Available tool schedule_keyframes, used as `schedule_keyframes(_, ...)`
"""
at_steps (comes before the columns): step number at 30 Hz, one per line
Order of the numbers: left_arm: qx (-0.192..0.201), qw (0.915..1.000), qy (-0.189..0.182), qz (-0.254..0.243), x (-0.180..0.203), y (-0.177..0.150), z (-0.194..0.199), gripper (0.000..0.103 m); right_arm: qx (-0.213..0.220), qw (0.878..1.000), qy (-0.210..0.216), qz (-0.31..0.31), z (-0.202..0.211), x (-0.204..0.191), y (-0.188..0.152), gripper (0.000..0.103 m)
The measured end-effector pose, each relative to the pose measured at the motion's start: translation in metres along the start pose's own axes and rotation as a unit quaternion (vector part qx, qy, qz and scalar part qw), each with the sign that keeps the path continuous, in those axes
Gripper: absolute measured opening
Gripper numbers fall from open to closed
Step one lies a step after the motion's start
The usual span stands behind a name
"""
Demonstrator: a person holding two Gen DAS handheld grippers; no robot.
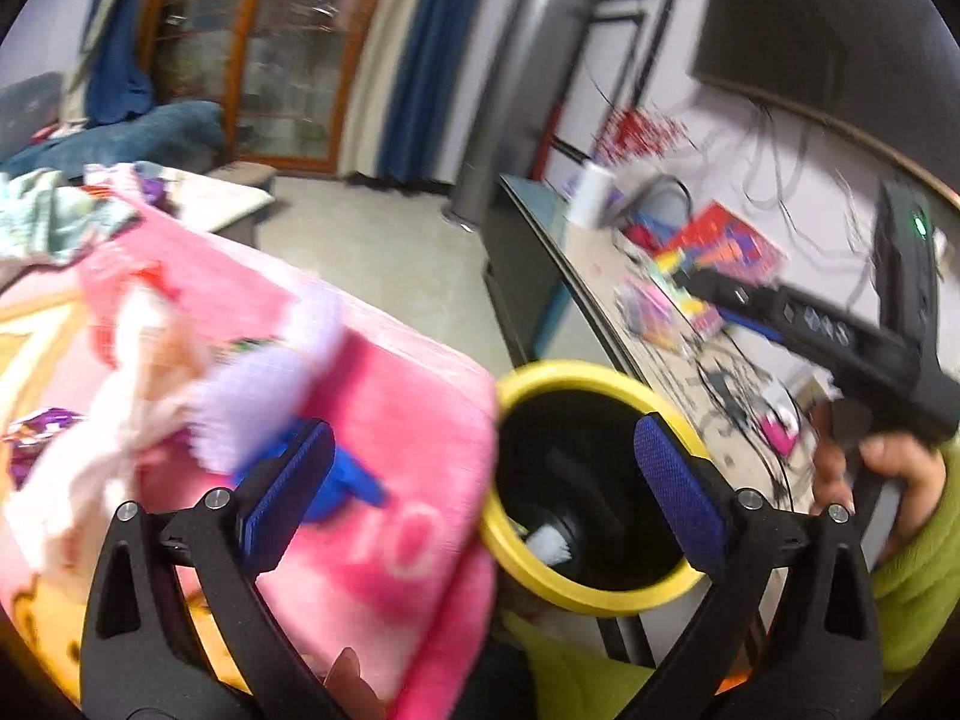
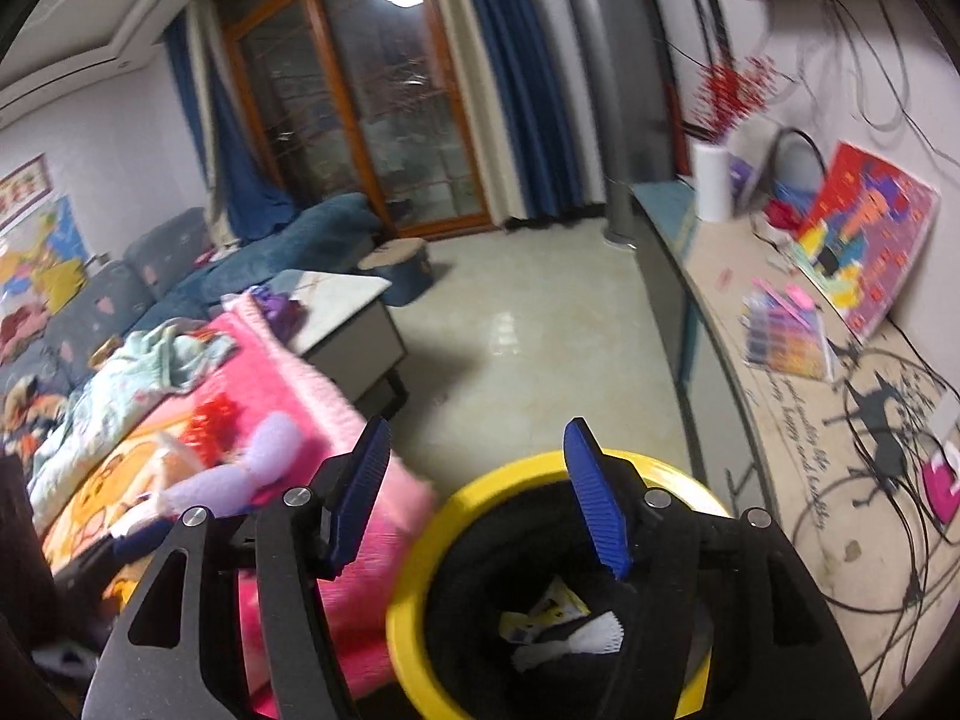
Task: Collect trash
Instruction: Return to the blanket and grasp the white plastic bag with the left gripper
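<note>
A yellow-rimmed bin with a black liner stands beside a pink blanket; it also shows in the right wrist view. White and yellow paper scraps lie inside it. My left gripper is open and empty, its right finger over the bin mouth, its left finger over the blanket. My right gripper is open and empty just above the bin's far rim. The right gripper's black body shows in the left wrist view, held by a hand.
A pink blanket with a purple plush toy covers a low table at left. A purple wrapper lies at the far left. A cluttered side table with cables, a white roll and a colourful box runs along the right wall. Tiled floor lies ahead.
</note>
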State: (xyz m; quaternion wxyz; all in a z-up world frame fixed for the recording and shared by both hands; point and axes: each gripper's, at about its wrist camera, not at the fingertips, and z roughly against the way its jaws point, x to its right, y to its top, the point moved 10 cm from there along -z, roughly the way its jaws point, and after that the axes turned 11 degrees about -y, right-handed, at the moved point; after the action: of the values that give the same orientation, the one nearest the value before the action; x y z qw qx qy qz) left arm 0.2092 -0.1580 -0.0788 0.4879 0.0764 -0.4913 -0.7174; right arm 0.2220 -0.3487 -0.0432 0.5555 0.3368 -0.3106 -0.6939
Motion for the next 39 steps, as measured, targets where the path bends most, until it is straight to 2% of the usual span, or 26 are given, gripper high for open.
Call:
schedule_keyframes(8, 0.059, 0.9962, 0.050, 0.039, -0.046, 0.020, 0.049, 0.092, 0.007, 0.998, 0.051, 0.039, 0.014, -0.058, -0.001, 0.060)
schedule_keyframes(16, 0.082, 0.9905, 0.092, 0.060, -0.087, 0.018, 0.090, 0.092, -0.015, 0.993, 0.089, 0.077, 0.007, -0.113, -0.018, 0.060)
schedule_keyframes(28, 0.080, 0.9813, 0.143, 0.100, -0.147, -0.012, 0.136, 0.092, -0.036, 0.979, 0.139, 0.145, -0.012, -0.202, -0.051, 0.060)
schedule_keyframes(34, 0.064, 0.9825, 0.141, 0.104, -0.159, -0.026, 0.135, 0.091, -0.049, 0.975, 0.138, 0.168, -0.029, -0.222, -0.066, 0.064)
schedule_keyframes(39, 0.047, 0.9867, 0.119, 0.100, -0.160, -0.033, 0.122, 0.081, -0.060, 0.973, 0.135, 0.176, -0.043, -0.226, -0.076, 0.064)
